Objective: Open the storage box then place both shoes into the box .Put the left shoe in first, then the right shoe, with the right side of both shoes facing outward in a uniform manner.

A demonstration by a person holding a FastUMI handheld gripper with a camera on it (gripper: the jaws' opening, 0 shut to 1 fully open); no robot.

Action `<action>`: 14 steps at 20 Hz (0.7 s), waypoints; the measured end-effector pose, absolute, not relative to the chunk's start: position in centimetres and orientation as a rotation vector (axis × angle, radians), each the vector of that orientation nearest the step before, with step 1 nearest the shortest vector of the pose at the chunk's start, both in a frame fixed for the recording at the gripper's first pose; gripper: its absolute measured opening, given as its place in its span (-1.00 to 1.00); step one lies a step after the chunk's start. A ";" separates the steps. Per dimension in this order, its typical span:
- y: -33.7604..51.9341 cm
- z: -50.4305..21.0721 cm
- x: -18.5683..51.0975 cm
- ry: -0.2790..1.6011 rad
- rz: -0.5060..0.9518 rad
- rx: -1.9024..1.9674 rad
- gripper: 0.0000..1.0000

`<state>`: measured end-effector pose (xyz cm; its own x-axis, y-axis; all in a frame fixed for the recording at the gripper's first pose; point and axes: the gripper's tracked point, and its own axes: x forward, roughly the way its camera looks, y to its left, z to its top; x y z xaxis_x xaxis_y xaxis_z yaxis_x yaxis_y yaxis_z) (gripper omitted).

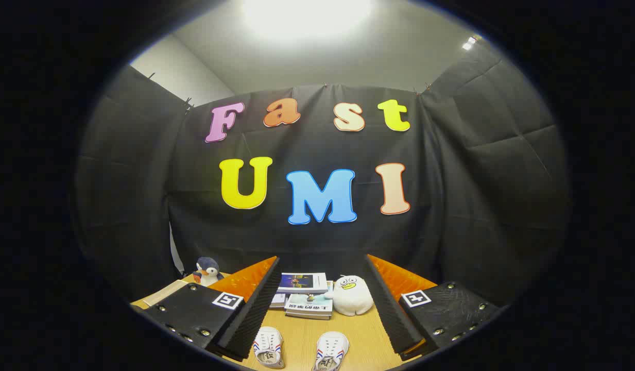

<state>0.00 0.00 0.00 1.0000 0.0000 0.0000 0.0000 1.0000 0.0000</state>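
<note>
Two white shoes with red and blue side stripes stand on the wooden table, toes toward the back. One shoe lies close to my left finger, the other shoe nearer the right finger. My gripper is open, held above the table, with nothing between its fingers. Both shoes sit below and between the fingers. I cannot make out a storage box.
Beyond the shoes, a stack of books lies on the table, with a white plush toy beside it on the right. A penguin plush stands at the back left. Black cloth walls close the booth behind.
</note>
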 end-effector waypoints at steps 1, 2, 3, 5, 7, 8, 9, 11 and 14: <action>0.0 0.4 0.1 -0.008 -0.002 -0.005 0.92; -0.1 0.7 0.1 -0.016 -0.007 -0.010 0.93; 0.0 0.7 0.0 -0.018 -0.008 -0.010 0.92; 0.2 0.8 0.0 -0.022 0.001 -0.008 0.92; 0.0 0.8 0.3 -0.024 0.001 -0.010 0.93; -0.1 0.6 0.4 -0.021 0.001 -0.008 0.93; -0.1 0.4 0.5 -0.018 0.005 -0.004 0.93; -0.5 -0.2 0.9 -0.010 0.011 -0.004 0.93; -0.8 -1.1 1.7 0.009 0.036 0.012 0.92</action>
